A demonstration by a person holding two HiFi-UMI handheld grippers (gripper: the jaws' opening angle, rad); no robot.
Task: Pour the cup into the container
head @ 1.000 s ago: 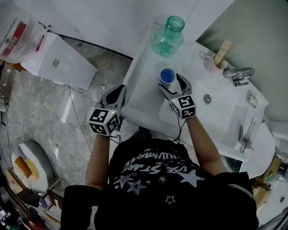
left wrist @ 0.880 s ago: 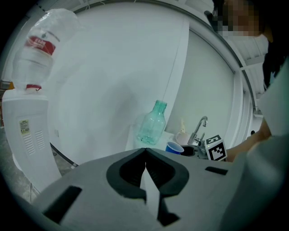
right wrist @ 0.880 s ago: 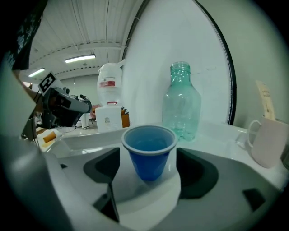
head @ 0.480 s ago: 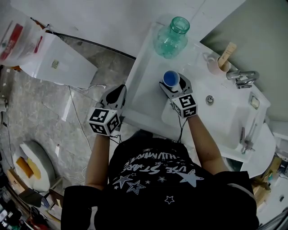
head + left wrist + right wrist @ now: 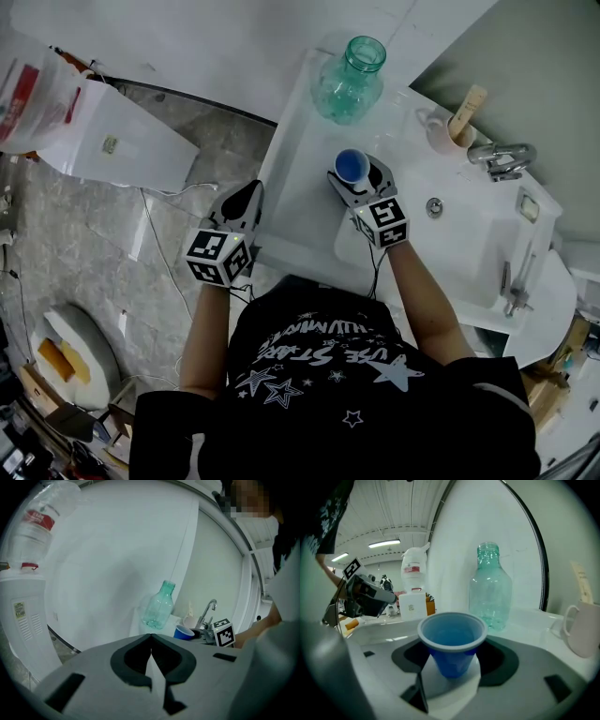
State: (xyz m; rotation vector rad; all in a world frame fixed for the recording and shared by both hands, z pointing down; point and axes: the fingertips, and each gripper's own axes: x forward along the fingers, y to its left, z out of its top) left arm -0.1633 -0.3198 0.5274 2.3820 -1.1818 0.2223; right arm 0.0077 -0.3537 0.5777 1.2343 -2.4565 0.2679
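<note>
Cup, probably light and crushable, best held gently at mid-wall, stands on the counter near the green bottle, between the right tool's just-closing jaws, while the left tool is closed and empty.

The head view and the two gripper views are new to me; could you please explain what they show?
No robot here: a person holds a two-jaw tool in each hand. The head view looks down from the person's head; each gripper view rides on one tool, looking along its jaws. On the white washbasin counter stand a green-tinted bottle, a blue cup and a mug near the tap. The right tool has the cup between its jaws, which have just been closing but do not clearly press on it yet. The left tool is shut and empty.
</note>
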